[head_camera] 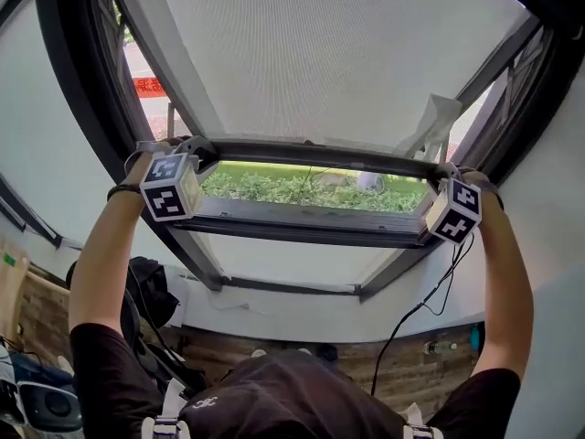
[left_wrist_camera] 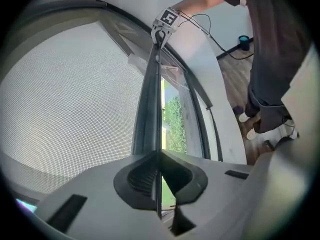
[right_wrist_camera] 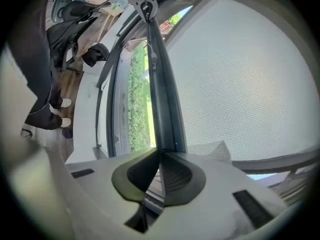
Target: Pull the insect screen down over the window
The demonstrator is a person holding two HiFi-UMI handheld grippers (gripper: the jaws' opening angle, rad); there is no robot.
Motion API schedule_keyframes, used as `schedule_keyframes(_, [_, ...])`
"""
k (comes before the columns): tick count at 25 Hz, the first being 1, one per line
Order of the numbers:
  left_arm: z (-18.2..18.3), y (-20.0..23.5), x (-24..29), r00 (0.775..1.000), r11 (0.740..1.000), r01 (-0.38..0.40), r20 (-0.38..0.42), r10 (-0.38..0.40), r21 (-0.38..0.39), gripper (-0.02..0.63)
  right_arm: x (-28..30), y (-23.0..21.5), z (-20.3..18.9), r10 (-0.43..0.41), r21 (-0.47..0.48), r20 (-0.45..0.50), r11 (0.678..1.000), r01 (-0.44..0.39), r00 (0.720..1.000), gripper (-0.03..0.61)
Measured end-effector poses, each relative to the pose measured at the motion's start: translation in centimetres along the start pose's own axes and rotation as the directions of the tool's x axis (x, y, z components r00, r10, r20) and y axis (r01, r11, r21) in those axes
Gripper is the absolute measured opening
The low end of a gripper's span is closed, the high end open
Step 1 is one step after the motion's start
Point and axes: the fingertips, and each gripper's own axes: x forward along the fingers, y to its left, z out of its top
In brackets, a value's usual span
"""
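**Screen most of the way down, 2 tongs on its bar**

The window (head_camera: 80,108) fills the head view, its dark frame slanting in on both sides. The insect screen (head_camera: 329,53) covers most of the opening as grey mesh. Its bar (head_camera: 320,154) runs across, well above the lower frame, and a strip of green hedge (head_camera: 302,190) shows in the gap between them.

Both of the person's arms are raised and stretched out towards the glass, bare forearms well apart, 1 hand at each end of the bar. The left tongs (left_wrist_camera: 159,156) are closed almost fully, pinching the bar's thin lip at its left end. The right tongs (right_wrist_camera: 160,156) grip the same lip at the right end, just as narrowly. A black cable (head_camera: 430,291) hangs from the right tongs.
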Motion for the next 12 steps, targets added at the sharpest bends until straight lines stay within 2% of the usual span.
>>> schedule_keyframes(3, [-0.4, -2.9, 2.3, 0.999, 0.998, 0.052, 0.009, -0.052, -0.029, 0.017, 2.1, 3.0, -0.4, 0.057, 0.001, -0.007, 0.998, -0.057, 0.998, 0.026])
schedule_keyframes(12, [-2.4, -9.7, 8.1, 0.991, 0.984, 0.135, 0.008, -0.135, -0.119, 0.023, 7.9, 10.5, -1.4, 0.174, 0.016, -0.035, 0.985, -0.174, 0.984, 0.026])
